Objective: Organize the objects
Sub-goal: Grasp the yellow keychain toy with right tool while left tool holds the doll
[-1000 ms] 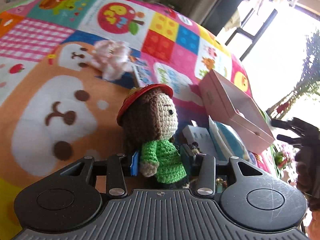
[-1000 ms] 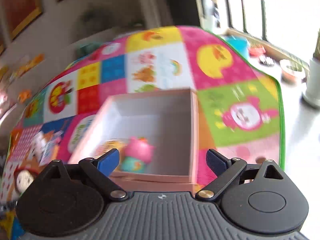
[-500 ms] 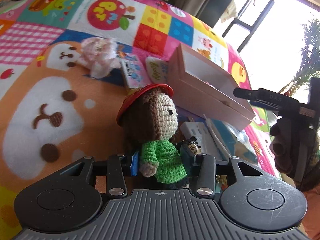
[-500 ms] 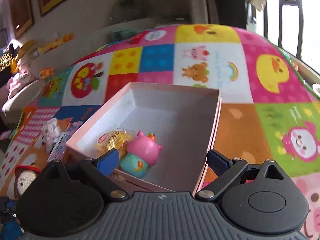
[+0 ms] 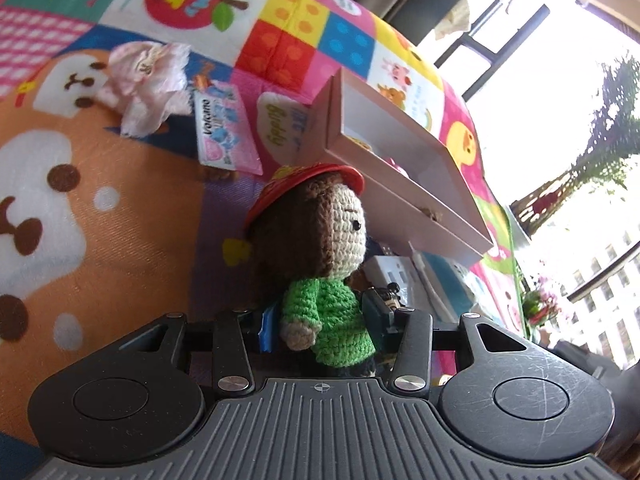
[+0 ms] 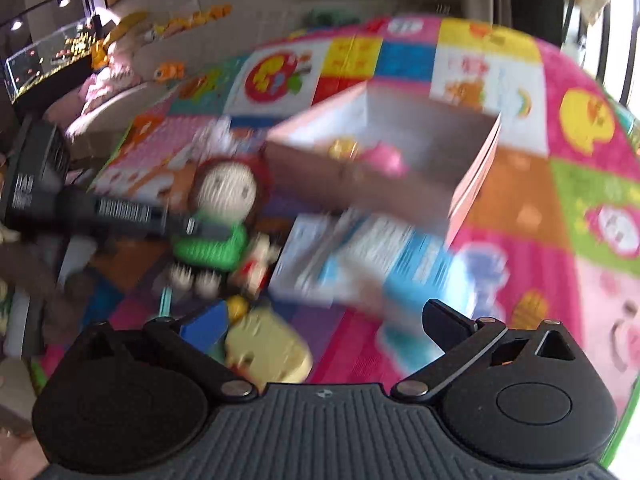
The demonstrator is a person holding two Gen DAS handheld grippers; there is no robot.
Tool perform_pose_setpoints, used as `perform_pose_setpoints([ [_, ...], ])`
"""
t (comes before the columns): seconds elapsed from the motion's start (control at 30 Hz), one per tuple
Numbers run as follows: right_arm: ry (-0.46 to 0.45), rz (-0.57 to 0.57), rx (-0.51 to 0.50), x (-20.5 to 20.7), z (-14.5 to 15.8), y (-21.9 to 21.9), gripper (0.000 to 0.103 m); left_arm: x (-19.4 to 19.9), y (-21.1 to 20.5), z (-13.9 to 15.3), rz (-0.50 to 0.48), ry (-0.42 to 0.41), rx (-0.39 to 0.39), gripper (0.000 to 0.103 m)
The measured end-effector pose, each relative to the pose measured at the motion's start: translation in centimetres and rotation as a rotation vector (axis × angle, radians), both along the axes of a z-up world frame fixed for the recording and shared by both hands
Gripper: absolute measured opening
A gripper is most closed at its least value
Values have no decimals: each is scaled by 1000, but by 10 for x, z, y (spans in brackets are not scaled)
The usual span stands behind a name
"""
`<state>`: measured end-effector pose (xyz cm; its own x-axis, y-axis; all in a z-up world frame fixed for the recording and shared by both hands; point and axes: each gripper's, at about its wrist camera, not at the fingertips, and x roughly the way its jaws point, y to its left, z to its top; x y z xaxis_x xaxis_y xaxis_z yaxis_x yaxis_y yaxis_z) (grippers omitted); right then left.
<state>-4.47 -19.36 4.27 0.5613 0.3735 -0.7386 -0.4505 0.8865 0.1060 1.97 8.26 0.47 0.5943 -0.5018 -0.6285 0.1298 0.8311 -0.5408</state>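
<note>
A crochet doll [image 5: 320, 240] with a red hat and green sweater stands upright in my left gripper [image 5: 324, 328], which is shut on its body. Just behind the doll lies an open pink box [image 5: 400, 168]. In the blurred right wrist view the box [image 6: 472, 184] holds a pink toy [image 6: 386, 160] and a yellow packet [image 6: 342, 148], and the doll [image 6: 224, 196] hangs left of it, held by the left gripper [image 6: 192, 228]. My right gripper [image 6: 322, 316] has its jaws opening wide, with nothing gripped, above a yellow toy [image 6: 268, 352] and a blue block [image 6: 208, 326].
Everything lies on a colourful play mat [image 5: 80, 220]. A crumpled pink wrapper [image 5: 144, 80] and a pink "Volcano" packet [image 5: 224, 128] lie at the back left. Blue-and-white packets [image 6: 380, 264] and a small red-and-white figure [image 6: 256, 264] sit in front of the box.
The right gripper swung back from over the box to the pile in front of it, and its jaws spread wider. The left gripper carried the doll closer to the box.
</note>
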Motion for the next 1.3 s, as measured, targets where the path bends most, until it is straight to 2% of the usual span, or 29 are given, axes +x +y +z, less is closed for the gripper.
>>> perform_pose_setpoints([
  [0.07,6,15,-74,-6,-13,4,103,-2,2,2,-12,-5,16,48],
  [0.17,-47,-26,-227,-9,-29,4,103,-4,4,5,-39,-11,44,48],
  [0.27,-28,-73,-196,-2,-30,-9,103,-7,2,9,-96,-27,90,48],
  [0.37,28,-124,-96,5,-35,-24,103,-9,-4,12,-164,-44,129,48],
  [0.53,30,-113,-114,4,-32,-21,103,-10,-12,10,-168,-38,127,48],
  [0.6,56,-93,-75,6,-26,-24,103,-13,-15,10,-171,-46,134,48],
  [0.67,7,-81,23,5,-10,-33,103,-14,-17,9,-189,-47,128,48],
  [0.7,-45,-98,29,6,-1,-34,103,-14,-18,8,-200,-41,118,48],
  [0.77,-146,-176,-20,17,13,-33,103,-11,-19,5,-213,-27,97,48],
  [0.83,-200,-263,-81,39,16,-33,103,-10,-21,5,-202,-22,102,48],
  [0.97,-182,-316,-148,78,6,-35,103,-15,-23,10,-173,-44,151,48],
  [1.13,-274,-375,-282,87,-2,-40,103,-20,-20,15,-143,-58,197,48],
  [1.2,-300,-387,-286,80,4,-45,103,-19,-19,15,-130,-59,199,48],
  [1.3,-278,-338,-174,58,17,-53,103,-18,-20,15,-118,-64,203,49],
])
